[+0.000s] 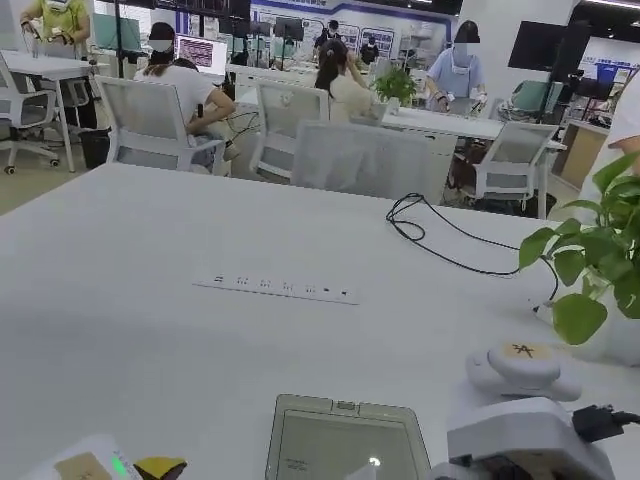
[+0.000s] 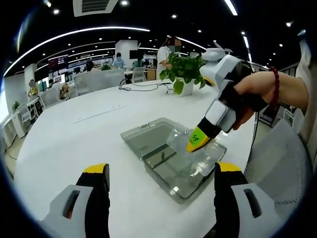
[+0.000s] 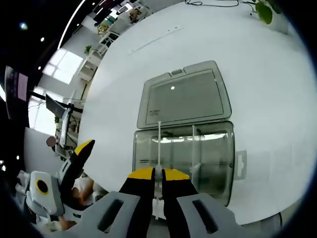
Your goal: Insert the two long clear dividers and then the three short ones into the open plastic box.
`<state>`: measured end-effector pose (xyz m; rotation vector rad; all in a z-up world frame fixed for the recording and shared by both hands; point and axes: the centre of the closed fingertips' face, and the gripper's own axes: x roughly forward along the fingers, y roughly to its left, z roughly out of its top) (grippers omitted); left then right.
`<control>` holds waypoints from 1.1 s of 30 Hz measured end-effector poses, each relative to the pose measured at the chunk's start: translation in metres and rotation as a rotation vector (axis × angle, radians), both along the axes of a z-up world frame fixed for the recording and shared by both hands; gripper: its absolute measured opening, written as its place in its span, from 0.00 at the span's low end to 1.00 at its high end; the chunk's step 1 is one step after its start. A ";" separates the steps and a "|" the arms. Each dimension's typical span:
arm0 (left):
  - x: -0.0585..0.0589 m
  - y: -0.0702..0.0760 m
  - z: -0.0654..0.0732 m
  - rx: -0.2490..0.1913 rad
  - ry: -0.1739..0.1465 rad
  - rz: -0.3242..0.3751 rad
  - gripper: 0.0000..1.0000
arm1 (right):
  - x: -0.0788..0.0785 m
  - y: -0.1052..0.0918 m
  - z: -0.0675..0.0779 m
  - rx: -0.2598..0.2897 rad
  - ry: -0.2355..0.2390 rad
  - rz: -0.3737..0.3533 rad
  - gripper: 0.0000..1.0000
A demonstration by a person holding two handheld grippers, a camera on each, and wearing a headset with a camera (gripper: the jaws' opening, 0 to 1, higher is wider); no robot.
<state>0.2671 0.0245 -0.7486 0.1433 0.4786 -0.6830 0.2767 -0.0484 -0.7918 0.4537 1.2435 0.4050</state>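
Jaws of my right gripper [image 3: 158, 173] are pressed narrow on a thin clear divider [image 3: 159, 136], which I see edge-on, pointing to 12 o'clock over the open box [image 3: 134, 153]. The left gripper [image 2: 160, 167] has its jaws spread wide and holds nothing. It waits at 6 o'clock of the box, and in its view the right gripper comes in from 2 o'clock.

The box base lies just ahead of the held divider, with its lid [image 3: 183, 96] folded flat further out at 12 o'clock on the white table [image 1: 150, 300].

Inside the base I think two clear walls already stand, one across and one lengthwise, but clear plastic on clear plastic is hard to count. I judge the task to be partway done: the held piece is not yet seated, and some pieces probably remain after it.
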 end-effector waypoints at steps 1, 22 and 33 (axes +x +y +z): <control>0.000 0.000 0.000 0.003 0.000 -0.004 0.90 | 0.000 0.000 -0.001 0.000 0.006 0.000 0.06; -0.001 -0.006 -0.003 0.000 -0.009 -0.051 0.99 | 0.001 0.004 -0.019 -0.018 0.080 0.030 0.06; -0.001 -0.003 -0.006 0.003 0.002 -0.044 0.98 | 0.000 0.006 -0.022 -0.016 0.096 0.034 0.06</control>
